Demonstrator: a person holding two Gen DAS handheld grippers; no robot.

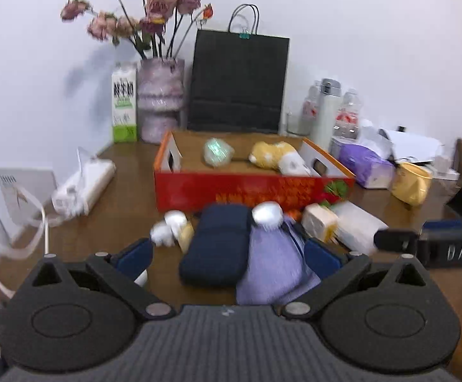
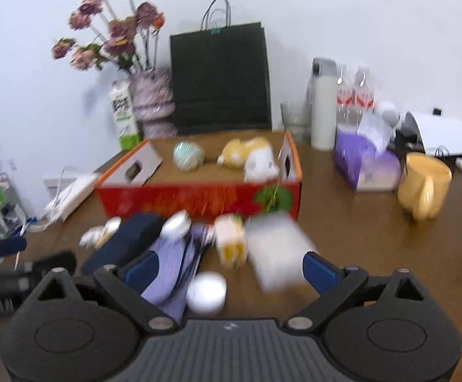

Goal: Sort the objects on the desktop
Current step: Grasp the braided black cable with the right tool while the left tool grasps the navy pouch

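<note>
Only the right tongs (image 2: pixel 231 270), wide like the left tongs (image 1: pixel 227 254), show a white jar (image 2: pixel 206 292).

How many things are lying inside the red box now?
3: a green ball at the left, a yellow plush in the middle, a white plush at the right. The front wall may hide more.
</note>
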